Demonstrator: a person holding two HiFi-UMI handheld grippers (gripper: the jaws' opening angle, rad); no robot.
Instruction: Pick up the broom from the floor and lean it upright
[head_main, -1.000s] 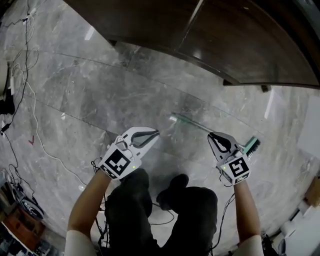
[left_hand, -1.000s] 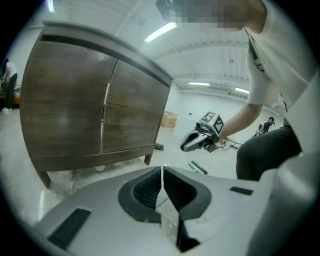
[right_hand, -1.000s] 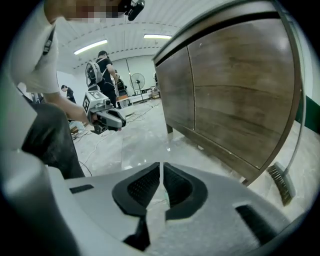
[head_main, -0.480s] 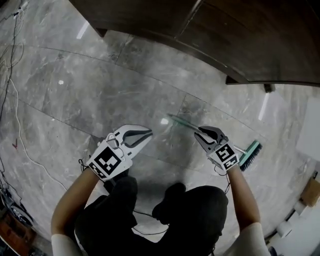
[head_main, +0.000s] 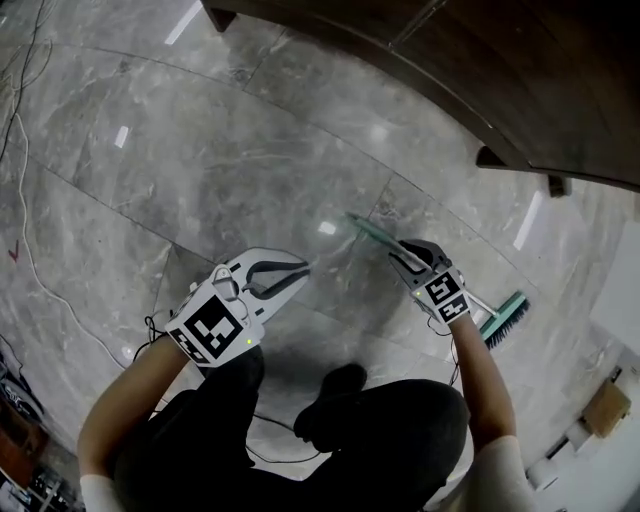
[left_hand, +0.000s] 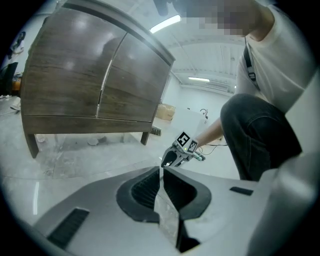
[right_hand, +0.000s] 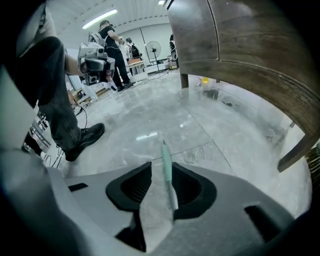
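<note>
Right tongs (right_hand: 160, 167), just opening, straddle the broom handle (right_hand: 164, 155) on the floor (right_hand: 150, 115). Left tongs (left_hand: 161, 172) sit together (empty), cabinet (left_hand: 90, 85) beyond.

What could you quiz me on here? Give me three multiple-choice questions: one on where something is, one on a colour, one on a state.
1. Where is the broom?
A. lying on the floor
B. leaning on the cabinet
C. on a table

2. What colour is the broom's handle?
A. red
B. pale green
C. black

3. How is the right gripper?
A. shut on nothing
B. open, with the handle between its jaws
C. clamped on a cloth

Answers:
1 A: the head view shows it flat on the grey floor.
2 B: the handle looks pale green in both views.
3 B: its jaws, which have just been opening, stand apart either side of the handle.
</note>
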